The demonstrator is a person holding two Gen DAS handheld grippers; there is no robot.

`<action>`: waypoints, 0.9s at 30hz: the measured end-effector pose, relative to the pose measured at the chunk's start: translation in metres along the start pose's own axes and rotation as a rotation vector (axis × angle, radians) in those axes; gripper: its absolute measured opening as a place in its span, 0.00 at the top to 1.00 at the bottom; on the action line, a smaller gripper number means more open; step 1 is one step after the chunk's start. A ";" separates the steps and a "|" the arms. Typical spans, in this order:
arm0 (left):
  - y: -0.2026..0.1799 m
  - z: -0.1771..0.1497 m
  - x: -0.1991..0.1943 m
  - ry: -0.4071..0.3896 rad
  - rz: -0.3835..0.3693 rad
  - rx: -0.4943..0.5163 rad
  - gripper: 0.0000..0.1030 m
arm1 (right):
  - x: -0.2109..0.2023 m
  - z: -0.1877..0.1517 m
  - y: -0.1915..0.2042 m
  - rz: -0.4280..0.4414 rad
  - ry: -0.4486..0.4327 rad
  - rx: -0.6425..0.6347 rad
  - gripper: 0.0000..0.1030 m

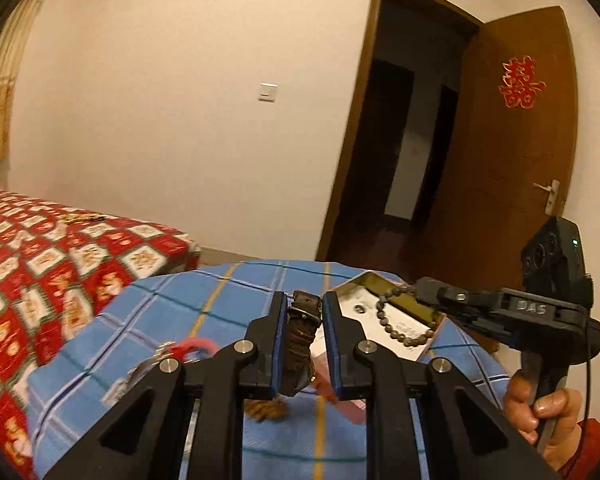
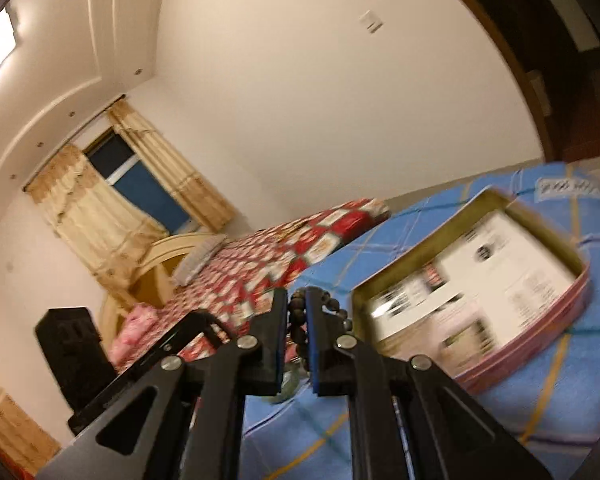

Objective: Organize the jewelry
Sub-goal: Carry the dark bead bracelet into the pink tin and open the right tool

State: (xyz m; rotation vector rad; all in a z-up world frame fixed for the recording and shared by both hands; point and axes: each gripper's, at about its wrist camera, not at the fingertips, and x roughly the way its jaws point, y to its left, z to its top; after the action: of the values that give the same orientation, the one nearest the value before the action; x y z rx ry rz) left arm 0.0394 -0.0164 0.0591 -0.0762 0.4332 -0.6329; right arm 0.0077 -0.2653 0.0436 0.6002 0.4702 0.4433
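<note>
Two grippers are each holding one piece above the blue plaid cloth (image 1: 172, 312). The left gripper (image 1: 302, 344) is clamping a brown leather watch strap (image 1: 300, 340) between its nearly closed fingers, the strap standing lengthwise in the gap, its buckle end poking past the tips. The right gripper (image 2: 297, 322) is pinching a dark bead bracelet (image 1: 400, 320), jaws almost together; the loop is dangling over the open tin box (image 2: 476, 280), beside the paper inside. Farther back, a red patterned bedspread (image 1: 40, 260) is lying.
</note>
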 end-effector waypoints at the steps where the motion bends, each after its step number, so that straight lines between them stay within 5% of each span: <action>1: -0.008 0.002 0.008 0.006 -0.015 0.012 0.83 | 0.000 0.002 -0.002 -0.024 -0.001 -0.010 0.89; 11: -0.060 -0.003 0.096 0.098 -0.061 0.089 0.83 | 0.036 0.007 -0.029 -0.488 0.039 -0.258 0.89; 18: -0.067 -0.017 0.125 0.157 -0.006 0.089 0.83 | 0.047 0.000 -0.047 -0.565 0.106 -0.308 0.85; 19: -0.068 -0.016 0.126 0.156 0.028 0.099 0.83 | 0.044 0.001 -0.049 -0.559 0.103 -0.294 0.81; 21: -0.067 -0.014 0.125 0.157 0.090 0.095 0.80 | 0.039 0.005 -0.052 -0.563 0.083 -0.265 0.53; 25: -0.058 -0.012 0.116 0.154 0.153 0.044 0.37 | 0.016 0.013 -0.054 -0.579 -0.014 -0.210 0.31; 27: -0.058 -0.011 0.108 0.133 0.176 0.042 0.34 | 0.007 0.016 -0.055 -0.576 -0.056 -0.189 0.20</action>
State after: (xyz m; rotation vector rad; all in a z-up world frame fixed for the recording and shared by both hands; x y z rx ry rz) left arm 0.0805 -0.1257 0.0205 0.0444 0.5488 -0.4754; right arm 0.0361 -0.3088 0.0184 0.2726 0.5161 -0.0786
